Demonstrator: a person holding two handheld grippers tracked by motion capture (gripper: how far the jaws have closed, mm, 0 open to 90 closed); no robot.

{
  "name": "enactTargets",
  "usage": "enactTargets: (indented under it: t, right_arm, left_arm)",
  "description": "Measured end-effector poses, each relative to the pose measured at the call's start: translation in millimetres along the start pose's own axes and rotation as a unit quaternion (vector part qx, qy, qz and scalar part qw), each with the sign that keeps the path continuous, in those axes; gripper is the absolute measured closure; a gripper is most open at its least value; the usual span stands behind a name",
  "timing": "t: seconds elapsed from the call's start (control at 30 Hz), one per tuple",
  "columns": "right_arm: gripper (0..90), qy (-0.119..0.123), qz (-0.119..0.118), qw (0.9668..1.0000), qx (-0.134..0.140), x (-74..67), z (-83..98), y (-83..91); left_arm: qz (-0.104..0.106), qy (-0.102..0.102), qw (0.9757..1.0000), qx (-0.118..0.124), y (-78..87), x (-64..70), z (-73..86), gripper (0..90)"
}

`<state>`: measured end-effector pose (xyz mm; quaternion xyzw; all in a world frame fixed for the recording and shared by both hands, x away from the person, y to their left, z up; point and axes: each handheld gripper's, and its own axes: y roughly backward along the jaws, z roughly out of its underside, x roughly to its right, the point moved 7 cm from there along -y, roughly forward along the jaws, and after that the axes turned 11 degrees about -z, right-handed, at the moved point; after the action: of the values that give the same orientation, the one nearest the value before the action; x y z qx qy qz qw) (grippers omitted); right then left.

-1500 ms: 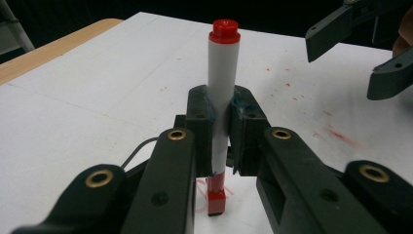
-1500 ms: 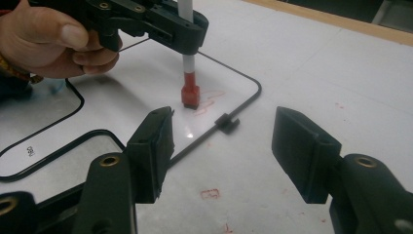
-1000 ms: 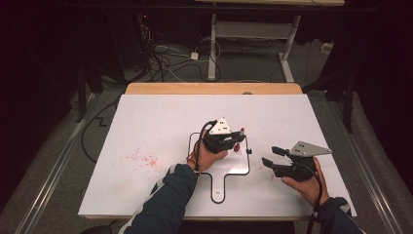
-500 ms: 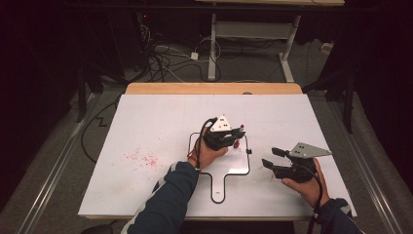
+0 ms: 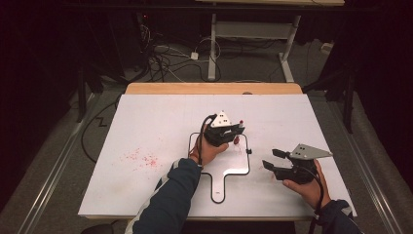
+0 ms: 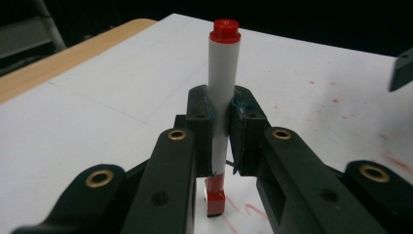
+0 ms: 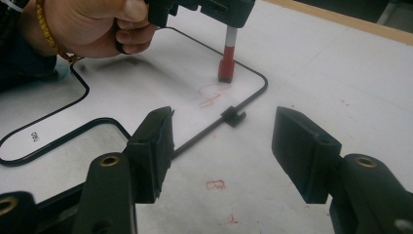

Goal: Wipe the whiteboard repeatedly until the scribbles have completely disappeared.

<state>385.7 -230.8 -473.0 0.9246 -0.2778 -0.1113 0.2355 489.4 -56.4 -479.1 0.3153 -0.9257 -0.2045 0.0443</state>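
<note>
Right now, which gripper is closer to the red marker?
Left. The left gripper is clamped on the red marker; the right gripper sits open, off to its side.

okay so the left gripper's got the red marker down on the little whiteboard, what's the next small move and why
Probably draw the marker sideways to carry on the stroke. The left gripper is shut on its barrel, the tip sits on the small whiteboard beside short red marks, so the writing looks unfinished. The right gripper is open, off the board.

Marker [image 6: 220,92] middle hidden between jaws; red scribble [image 7: 210,96] on board illegible; person's left sleeve [image 5: 168,202] cut off at bottom edge.
</note>
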Motion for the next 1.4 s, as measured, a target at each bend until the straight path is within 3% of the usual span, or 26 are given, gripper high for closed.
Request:
enactTargets:
  t: [0.13, 0.23, 0.37, 0.47, 0.53, 0.6, 0.7, 0.8, 1.0, 1.17, 1.23, 1.33, 1.4]
  right_arm:
    - [41.6, -0.001, 0.001, 1.0, 0.003, 0.3, -0.8, 1.1]
    - [41.6, -0.001, 0.002, 1.0, 0.003, 0.0, -1.2, 1.5]
    - [41.6, -0.001, 0.001, 1.0, 0.004, -0.2, -1.4, 1.8]
    - [41.6, 0.001, 0.001, 1.0, 0.002, -0.2, -0.8, 1.3]
    - [41.6, 0.002, 0.0, 1.0, 0.001, -0.5, -0.7, 1.2]
    - [41.6, 0.001, 0.0, 1.0, 0.002, -0.1, -1.2, 1.7]
    - [41.6, 0.001, 0.001, 1.0, 0.004, -0.1, -1.9, 3.2]
    - [41.6, 0.003, 0.003, 1.0, 0.005, -0.2, -2.2, 4.2]
    - [41.6, 0.003, 0.002, 1.0, 0.003, -0.6, -2.6, 3.0]
    - [41.6, 0.004, 0.0, 1.0, 0.001, -1.0, -1.6, 0.5]
    - [41.6, 0.004, 0.0, 1.0, 0.001, -1.0, -1.4, 0.5]
    - [41.6, 0.005, -0.001, 1.0, 0.001, -1.1, -1.3, 1.3]
    - [41.6, 0.005, -0.001, 1.0, 0.002, -0.3, -1.5, 1.8]
  left_arm:
    - [0.035, -0.01, 0.9993, 0.001, 2.9, 18.9, 0.6, 78.8]
    - [0.04, -0.022, 0.9989, 0.001, 2.1, 25.4, -0.4, 78.8]
    - [0.021, -0.03, 0.9993, -0.001, 0.2, 20.5, -1.5, 78.8]
    - [0.008, -0.012, 0.9999, -0.001, 1.5, 8.6, 0.2, 78.8]
    - [0.022, 0.005, 0.9997, 0.003, 4.6, 9.1, 2.6, 78.8]
    - [0.034, 0.007, 0.9994, 0.004, 5.7, 13.1, 3.1, 78.8]
    - [0.059, -0.003, 0.9982, 0.007, 11.3, 26.6, 5.7, 78.8]
    - [0.069, -0.008, 0.9975, 0.009, 19.1, 33.1, 9.4, 78.8]
    - [0.051, -0.022, 0.9984, 0.013, 17.9, 29.1, 9.5, 78.8]
    - [0.01, -0.027, 0.9996, 0.006, 9.1, 11.4, 5.3, 78.8]
    - [0.005, -0.027, 0.9996, 0.006, 8.5, 7.8, 5.3, 78.8]
    - [-0.006, -0.008, 0.9999, 0.007, 8.9, -2.8, 6.6, 78.8]
    - [-0.001, 0.007, 0.9999, 0.011, 9.3, -4.7, 7.6, 78.8]
